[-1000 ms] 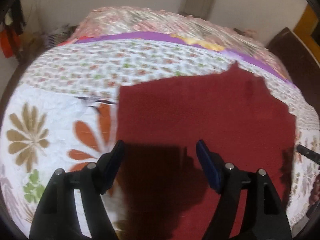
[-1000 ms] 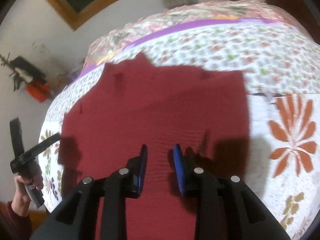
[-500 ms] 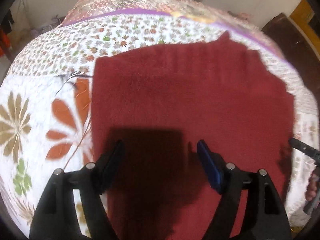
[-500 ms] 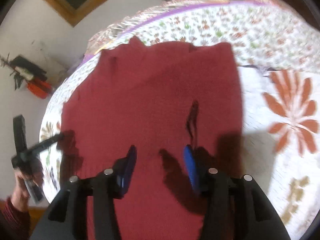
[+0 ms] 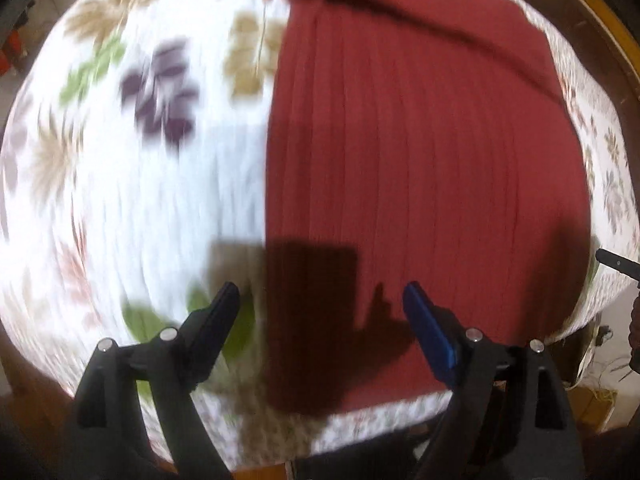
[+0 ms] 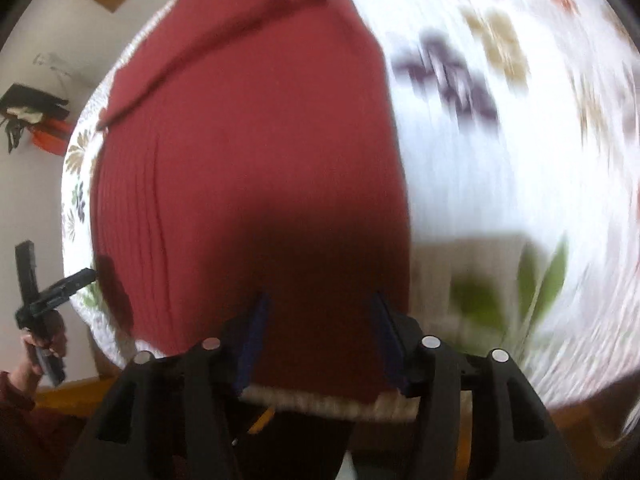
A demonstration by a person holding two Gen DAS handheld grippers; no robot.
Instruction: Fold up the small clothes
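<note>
1. Left wrist view: the left tongs (image 5: pixel 320 312) hang wide apart and empty above the near edge of the bed (image 5: pixel 120 200). A dark red garment (image 5: pixel 420 140) lies flat on the right half of the flowered bedspread, its straight left edge running between the tongs' tips, probably so the near left corner can be pinched for a fold. The knit looks ribbed, with fine lengthwise lines and a fold line across the far part.

2. Right wrist view: the right tongs (image 6: pixel 320 332) are also spread and empty, poised over the garment's (image 6: pixel 248 152) near hem. The bed (image 6: pixel 500 200) shows blurred flowers to the right.
</note>
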